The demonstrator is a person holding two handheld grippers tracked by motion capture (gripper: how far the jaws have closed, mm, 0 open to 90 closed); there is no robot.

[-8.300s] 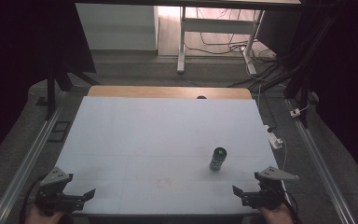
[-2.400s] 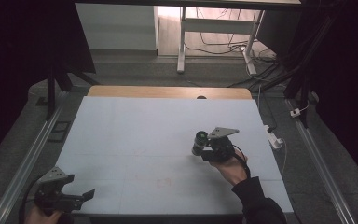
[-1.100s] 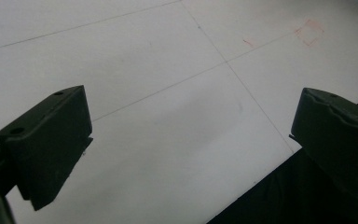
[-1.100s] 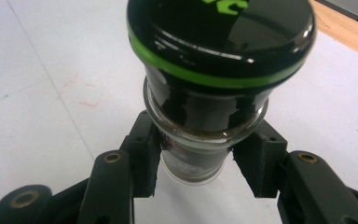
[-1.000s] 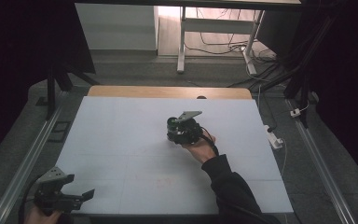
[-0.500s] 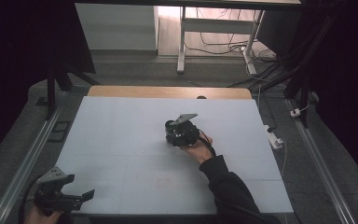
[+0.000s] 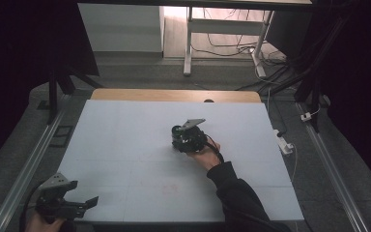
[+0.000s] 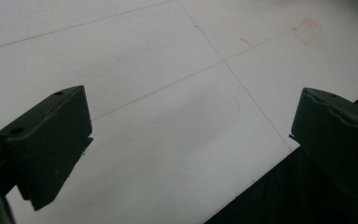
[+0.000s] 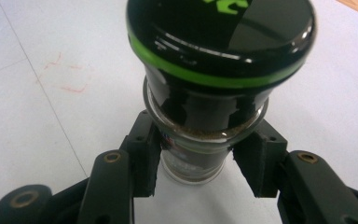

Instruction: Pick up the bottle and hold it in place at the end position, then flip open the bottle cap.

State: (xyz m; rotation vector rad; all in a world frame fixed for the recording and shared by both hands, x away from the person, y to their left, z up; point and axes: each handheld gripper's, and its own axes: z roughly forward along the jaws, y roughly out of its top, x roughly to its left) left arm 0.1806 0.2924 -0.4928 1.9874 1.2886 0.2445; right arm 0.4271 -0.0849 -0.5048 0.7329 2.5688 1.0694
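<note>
At the near left corner of the table point(image 7: 125, 130), the left gripper point(image 7: 79, 207) sits low in the person's left hand point(image 7: 41, 223), pointing across the white surface. In the left gripper view its two black jaws stand wide apart with bare tabletop between them; thin pencil lines cross the surface, and faint red marks point(image 8: 306, 31) lie farther off. The dark table edge cuts across the lower right of that view.

Farther in, near the middle of the table, the right arm in a dark sleeve point(image 7: 236, 193) reaches forward from the bottom edge. The right hand point(image 7: 207, 154) holds the right gripper point(image 7: 178, 141), whose grey three-cornered plate point(image 7: 193, 123) tilts on top. This gripper is clamped on a small glass jar point(image 9: 205, 116). In the right gripper view the jaw pads point(image 9: 145, 158) press either side of the clear glass body just below the neck, and a black cap point(image 9: 221, 37) with a green band and a green mark on top fills the upper part. Brownish powder clings inside the glass under the cap. Whether the jar's base touches the table I cannot tell. In the high view the jar point(image 7: 177, 130) shows as a dark round shape at the front of the gripper.

Beyond, a bare wooden strip point(image 7: 174, 95) runs along the table's far edge. Past it stand a white frame's legs point(image 7: 188, 43) and tangled cables point(image 7: 232, 46) on the floor.
</note>
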